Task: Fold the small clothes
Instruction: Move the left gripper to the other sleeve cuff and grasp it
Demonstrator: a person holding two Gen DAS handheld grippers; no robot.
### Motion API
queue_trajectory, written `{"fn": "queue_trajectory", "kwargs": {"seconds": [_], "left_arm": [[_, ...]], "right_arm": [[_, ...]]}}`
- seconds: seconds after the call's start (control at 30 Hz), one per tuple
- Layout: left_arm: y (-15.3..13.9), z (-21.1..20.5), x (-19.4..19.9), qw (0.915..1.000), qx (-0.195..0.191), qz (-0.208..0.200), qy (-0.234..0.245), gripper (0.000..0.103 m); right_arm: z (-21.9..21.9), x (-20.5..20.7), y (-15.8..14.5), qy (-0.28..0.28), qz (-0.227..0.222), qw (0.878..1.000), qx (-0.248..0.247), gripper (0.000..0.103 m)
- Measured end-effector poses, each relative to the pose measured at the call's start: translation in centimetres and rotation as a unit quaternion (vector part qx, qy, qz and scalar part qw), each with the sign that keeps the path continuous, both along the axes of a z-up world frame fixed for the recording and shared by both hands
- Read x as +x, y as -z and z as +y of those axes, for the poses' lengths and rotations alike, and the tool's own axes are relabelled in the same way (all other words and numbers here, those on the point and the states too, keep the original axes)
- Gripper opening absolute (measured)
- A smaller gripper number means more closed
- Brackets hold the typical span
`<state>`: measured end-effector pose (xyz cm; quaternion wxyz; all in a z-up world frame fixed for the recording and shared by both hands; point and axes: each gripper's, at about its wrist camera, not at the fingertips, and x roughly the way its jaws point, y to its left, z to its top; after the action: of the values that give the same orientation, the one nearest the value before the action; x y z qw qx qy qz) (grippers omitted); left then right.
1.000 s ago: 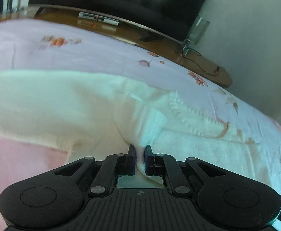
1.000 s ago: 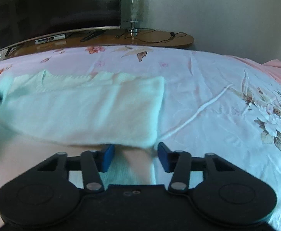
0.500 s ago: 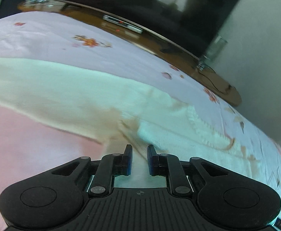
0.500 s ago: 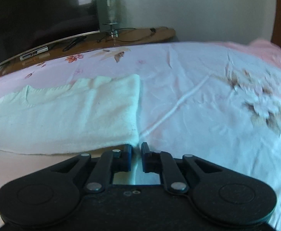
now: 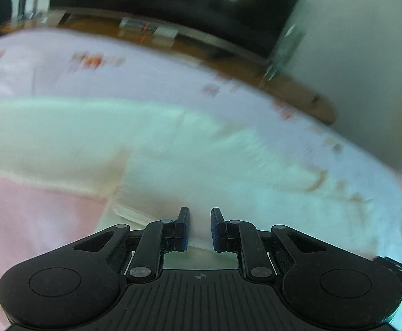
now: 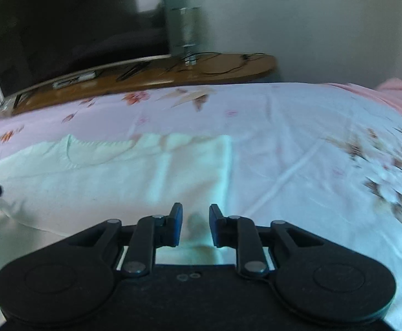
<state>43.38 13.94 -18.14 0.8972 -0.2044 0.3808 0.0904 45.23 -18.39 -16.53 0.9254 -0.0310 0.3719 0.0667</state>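
Nearest the left wrist camera, the left hand-held gripper (image 5: 198,227) has its jaws a narrow gap apart with the near edge of a white knit top (image 5: 190,165) between them; blur hides whether the pads press it. In the right wrist view, the right hand-held gripper (image 6: 195,224) is opening, jaws apart, the top's near hem (image 6: 198,248) lying loose between them, not pinched. The top lies flat on a pink floral bed (image 6: 297,127), its neckline on the far side from both grippers. Beyond the top are bare sheet, then a wooden stand (image 6: 228,66) and a dark screen (image 6: 71,27). To fold well, both grippers should probably pinch the hem firmly at matching points, lift evenly, and carry it straight toward the neckline, keeping the edge taut.
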Motion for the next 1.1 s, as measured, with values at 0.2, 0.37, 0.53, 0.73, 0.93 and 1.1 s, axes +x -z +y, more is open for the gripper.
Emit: {"fn": "queue_trajectory", "kwargs": {"seconds": [0.2,0.37,0.53,0.73,0.93,1.1], "left_arm": [[-1.3,0.9,-1.3,0.9991,0.004,-0.029,-0.030,0.015],[-1.0,1.3,0.0,0.9979,0.037,-0.026,-0.045,0.015],[0.3,1.5,0.9,0.9981,0.042,-0.016,-0.042,0.015],[0.2,1.3,1.1,0.9980,0.046,-0.017,-0.040,0.015],[0.1,0.6,1.3,0.9971,0.066,-0.018,-0.033,0.015],[-0.8,1.1,0.3,0.9980,0.048,-0.020,-0.035,0.015]], "right_arm": [[-1.3,0.1,0.1,0.002,0.008,1.000,0.020,0.024],[-2.4,4.2,-0.4,0.035,-0.003,0.999,0.031,0.048],[-3.3,8.4,1.2,0.058,0.021,0.996,0.069,0.048],[-3.8,9.1,1.4,0.059,0.004,0.995,0.077,0.008],[-3.5,8.9,1.7,0.068,-0.006,0.998,0.009,0.003],[-1.5,6.3,-0.7,0.041,-0.041,0.998,0.014,0.023]]}}
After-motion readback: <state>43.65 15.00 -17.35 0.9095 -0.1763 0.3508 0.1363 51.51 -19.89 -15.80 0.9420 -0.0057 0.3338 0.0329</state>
